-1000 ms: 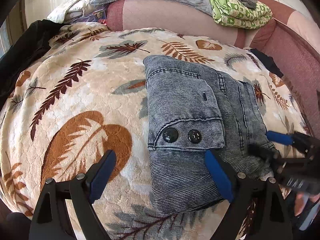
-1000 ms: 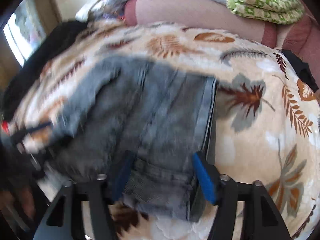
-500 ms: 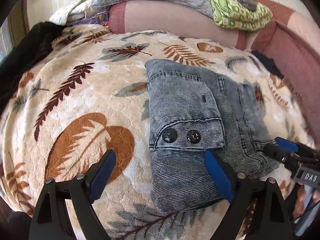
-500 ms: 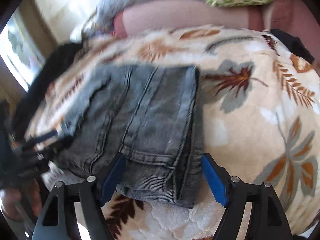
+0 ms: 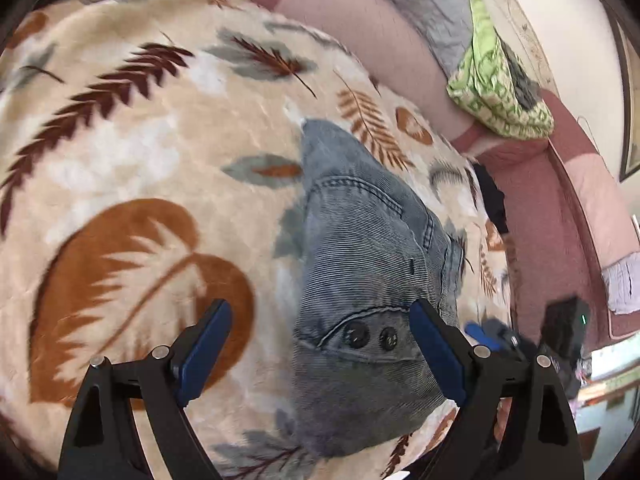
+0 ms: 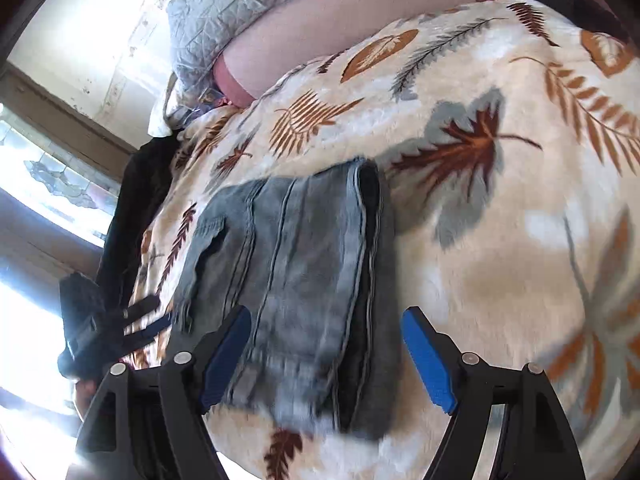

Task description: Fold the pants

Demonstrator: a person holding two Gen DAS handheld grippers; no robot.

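Pants folded, grippers clear.
Your left hand-held gripper (image 5: 320,354) and right hand-held gripper (image 6: 326,354) gape wide, empty, straddling the pants (image 5: 360,264) on the bed (image 5: 132,152), probably checking the fold.

A cream blanket (image 5: 168,148) printed with brown, rust and grey leaves covers the bed. Along its far edge runs a pink bolster (image 5: 360,36), with a grey quilted cover (image 6: 240,4) heaped on it and a folded green patterned cloth (image 5: 496,96) on top. A dark garment (image 6: 136,200) hangs at the blanket's window side, below a bright window (image 6: 48,184)
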